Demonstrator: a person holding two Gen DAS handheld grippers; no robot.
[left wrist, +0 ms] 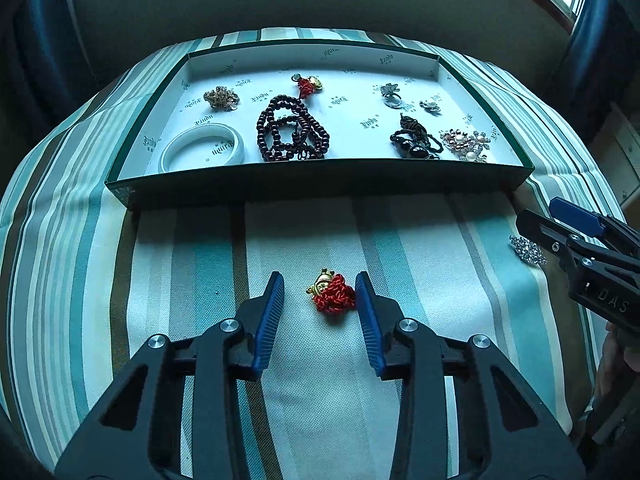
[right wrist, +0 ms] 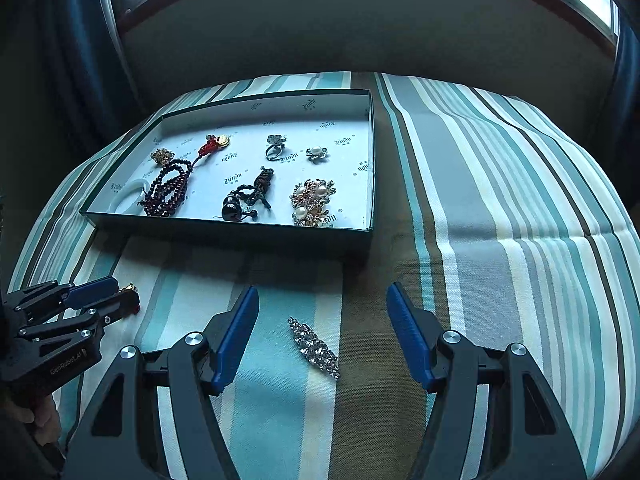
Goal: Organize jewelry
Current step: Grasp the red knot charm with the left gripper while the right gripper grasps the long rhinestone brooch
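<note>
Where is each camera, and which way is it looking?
Left wrist: sits on the left gripper, looking down past its fingers at the red charm; the right gripper shows at the right edge.
Right wrist: sits on the right gripper, looking down at the sparkly clip; the left gripper shows at left.
Both see the box.

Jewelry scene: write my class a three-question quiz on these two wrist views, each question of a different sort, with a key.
1. True or false: the red knot charm lies inside the box.
2. Which lies between the right gripper fingers? A) white bangle B) rhinestone clip C) pearl ring
3. Fill in: the left gripper pads straddle the red knot ____.

Key: 1 false; 2 B; 3 charm.
</note>
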